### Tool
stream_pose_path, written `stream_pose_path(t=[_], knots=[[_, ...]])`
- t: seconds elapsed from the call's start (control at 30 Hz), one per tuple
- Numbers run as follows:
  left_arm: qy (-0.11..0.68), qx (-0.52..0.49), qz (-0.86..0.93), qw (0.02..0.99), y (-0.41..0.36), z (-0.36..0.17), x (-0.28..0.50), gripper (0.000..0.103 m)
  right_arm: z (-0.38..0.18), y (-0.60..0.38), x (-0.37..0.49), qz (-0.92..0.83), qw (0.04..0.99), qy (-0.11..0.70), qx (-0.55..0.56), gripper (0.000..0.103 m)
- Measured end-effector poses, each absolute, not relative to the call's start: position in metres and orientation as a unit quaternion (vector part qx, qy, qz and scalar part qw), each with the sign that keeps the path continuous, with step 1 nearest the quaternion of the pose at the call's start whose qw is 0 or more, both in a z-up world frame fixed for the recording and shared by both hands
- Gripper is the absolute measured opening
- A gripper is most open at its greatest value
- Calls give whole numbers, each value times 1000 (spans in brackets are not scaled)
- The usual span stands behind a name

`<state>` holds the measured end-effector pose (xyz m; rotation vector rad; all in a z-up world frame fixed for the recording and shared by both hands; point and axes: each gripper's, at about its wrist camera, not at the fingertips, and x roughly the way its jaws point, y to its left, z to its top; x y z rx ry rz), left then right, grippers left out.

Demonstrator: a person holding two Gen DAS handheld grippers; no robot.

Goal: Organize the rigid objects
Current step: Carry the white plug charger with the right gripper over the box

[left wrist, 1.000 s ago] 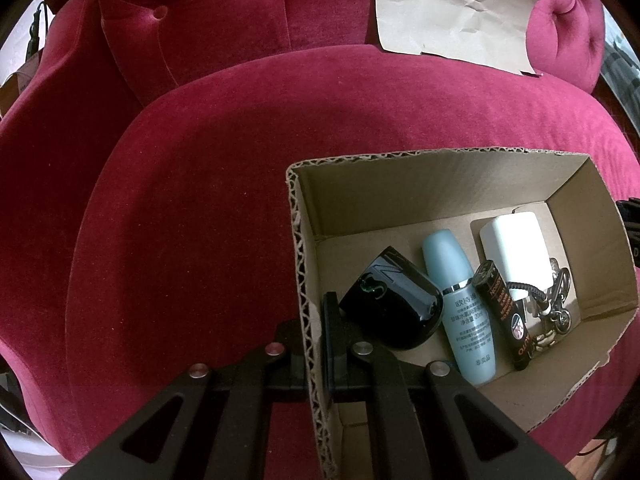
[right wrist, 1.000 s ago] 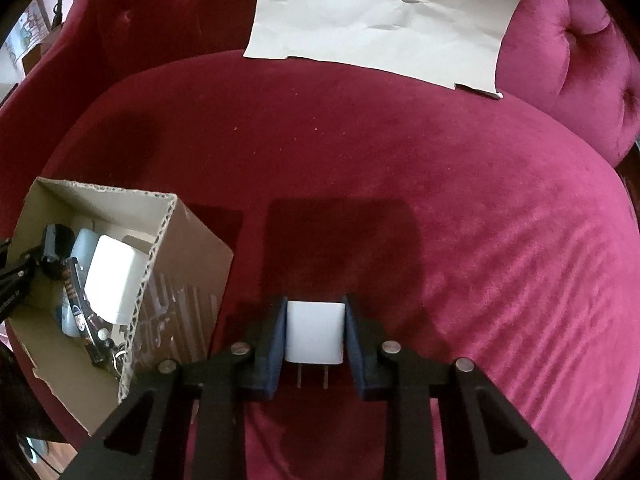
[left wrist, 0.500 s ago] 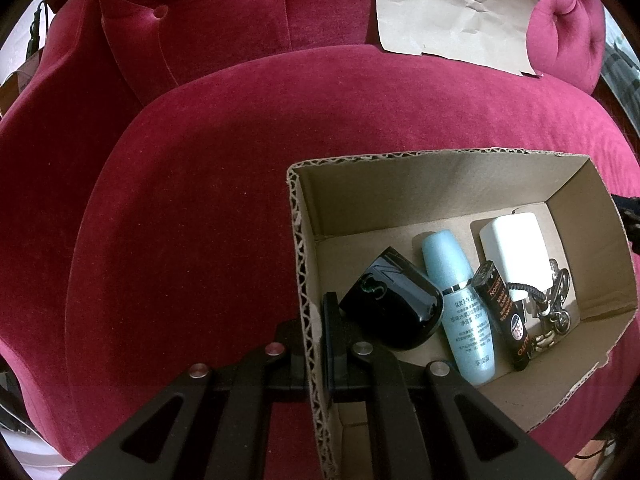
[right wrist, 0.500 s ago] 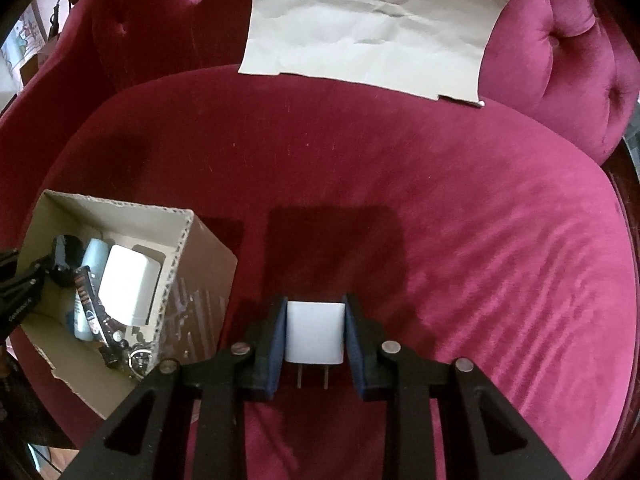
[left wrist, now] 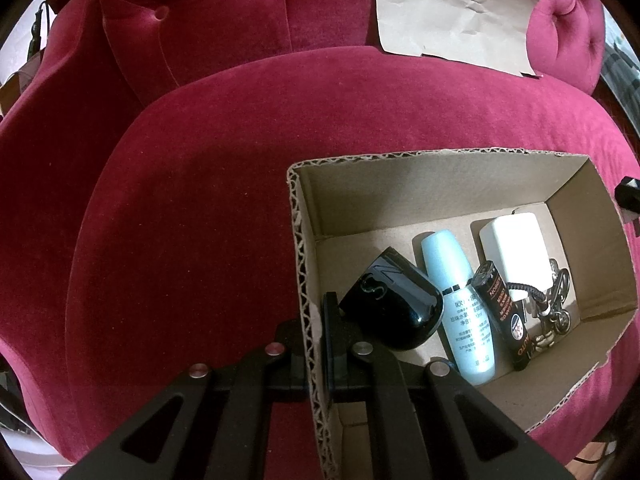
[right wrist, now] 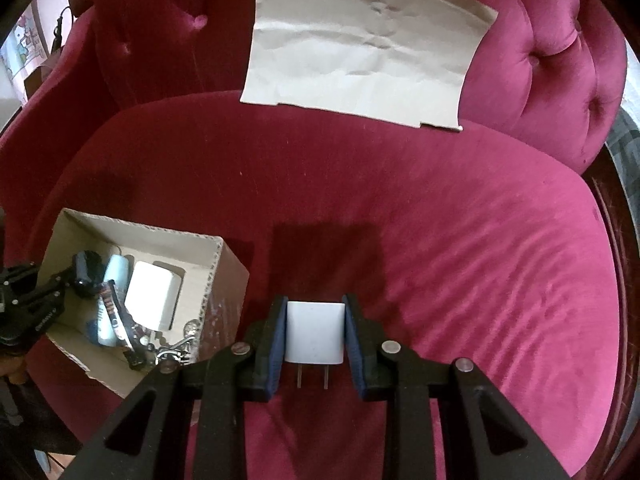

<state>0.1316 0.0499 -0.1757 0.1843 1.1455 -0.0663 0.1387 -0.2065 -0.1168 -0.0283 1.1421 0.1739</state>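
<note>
My right gripper (right wrist: 315, 334) is shut on a white plug adapter (right wrist: 315, 331), its two prongs pointing back at the camera, held above the red velvet seat. An open cardboard box (left wrist: 440, 168) sits on the seat; my left gripper (left wrist: 316, 336) is shut on the box's left wall (left wrist: 304, 288). Inside lie a black glossy case (left wrist: 390, 308), a pale blue bottle (left wrist: 460, 300), a dark tube (left wrist: 504, 316), a white block (left wrist: 516, 244) and a key ring (left wrist: 556, 312). In the right wrist view the box (right wrist: 216, 276) is at the lower left.
A crumpled sheet of brown paper (right wrist: 360, 52) leans against the tufted backrest (right wrist: 560, 60). The red seat cushion (right wrist: 460, 240) spreads wide to the right of the box. The chair's wooden edge (right wrist: 616, 232) shows at far right.
The right gripper has risen with the adapter: the seat and box look smaller and the box has slid further into view. The left gripper and box have stayed still.
</note>
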Motion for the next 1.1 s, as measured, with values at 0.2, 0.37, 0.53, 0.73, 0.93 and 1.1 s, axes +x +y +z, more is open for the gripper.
stream_pose_path(t=[0.2, 0.37, 0.53, 0.73, 0.93, 1.1], knots=[[541, 87, -31, 836, 50, -175, 132, 4, -97, -199, 132, 85, 845, 527, -14, 28], [541, 87, -31, 836, 51, -175, 132, 4, -83, -190, 127, 93, 849, 519, -17, 28], [540, 87, -32, 836, 51, -175, 132, 4, -76, -178, 126, 106, 850, 515, -18, 28], [541, 86, -31, 836, 51, -175, 132, 4, -71, -164, 126, 121, 850, 512, -14, 28], [541, 87, -32, 836, 52, -175, 132, 4, -71, -148, 125, 136, 849, 511, -11, 28], [540, 87, -32, 836, 52, -175, 132, 4, -74, -135, 125, 145, 846, 513, -6, 28]])
